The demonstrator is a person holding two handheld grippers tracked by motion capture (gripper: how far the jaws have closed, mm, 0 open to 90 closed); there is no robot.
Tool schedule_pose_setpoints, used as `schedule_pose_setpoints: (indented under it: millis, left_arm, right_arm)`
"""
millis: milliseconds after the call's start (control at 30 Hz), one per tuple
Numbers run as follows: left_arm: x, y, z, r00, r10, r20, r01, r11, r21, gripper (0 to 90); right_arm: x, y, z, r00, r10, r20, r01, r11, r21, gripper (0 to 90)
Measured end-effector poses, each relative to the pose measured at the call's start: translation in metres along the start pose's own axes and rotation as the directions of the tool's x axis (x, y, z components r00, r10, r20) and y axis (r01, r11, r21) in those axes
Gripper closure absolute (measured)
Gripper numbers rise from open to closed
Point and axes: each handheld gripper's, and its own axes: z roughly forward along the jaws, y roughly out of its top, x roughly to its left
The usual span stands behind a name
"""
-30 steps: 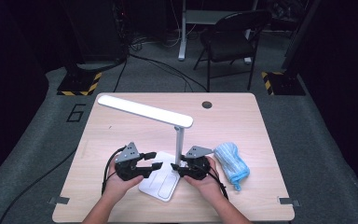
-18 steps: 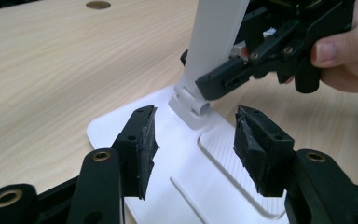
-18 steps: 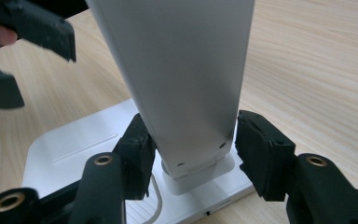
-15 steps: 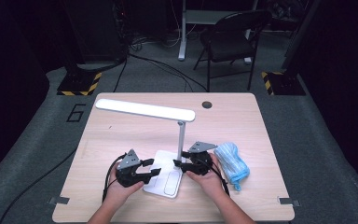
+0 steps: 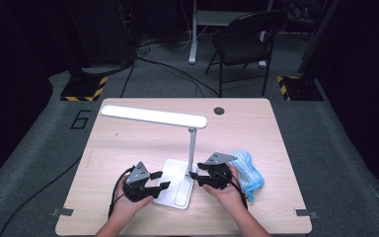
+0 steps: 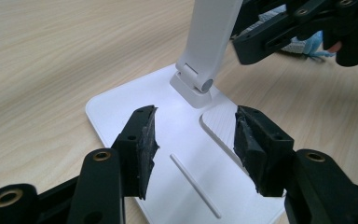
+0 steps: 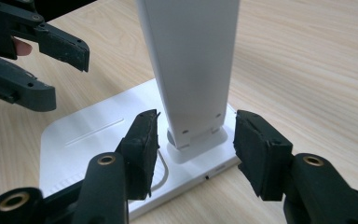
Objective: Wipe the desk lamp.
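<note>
Shifted lamp (image 5: 175, 148), two claws, one mask (image 5: 249, 170)

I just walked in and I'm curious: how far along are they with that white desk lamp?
Early, it seems. The desk lamp stands upright on the table, head lit. In hand: both grippers sit at its base; the left gripper hovers open over the base plate, and the right gripper brackets the upright post without pinching it. Left: closing on it and whatever follows. The blue mask lies untouched.
</note>
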Motion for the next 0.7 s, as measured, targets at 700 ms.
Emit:
schedule_pose_setpoints:
  millis: [700]
  left_arm:
    - [0.002,-0.019,0.011,0.9999,0.014,-0.010,-0.013,0.9987,0.050,50.1]
  right_arm:
    - [-0.011,-0.029,-0.059,0.9906,0.010,0.136,-0.002,0.998,-0.062,44.7]
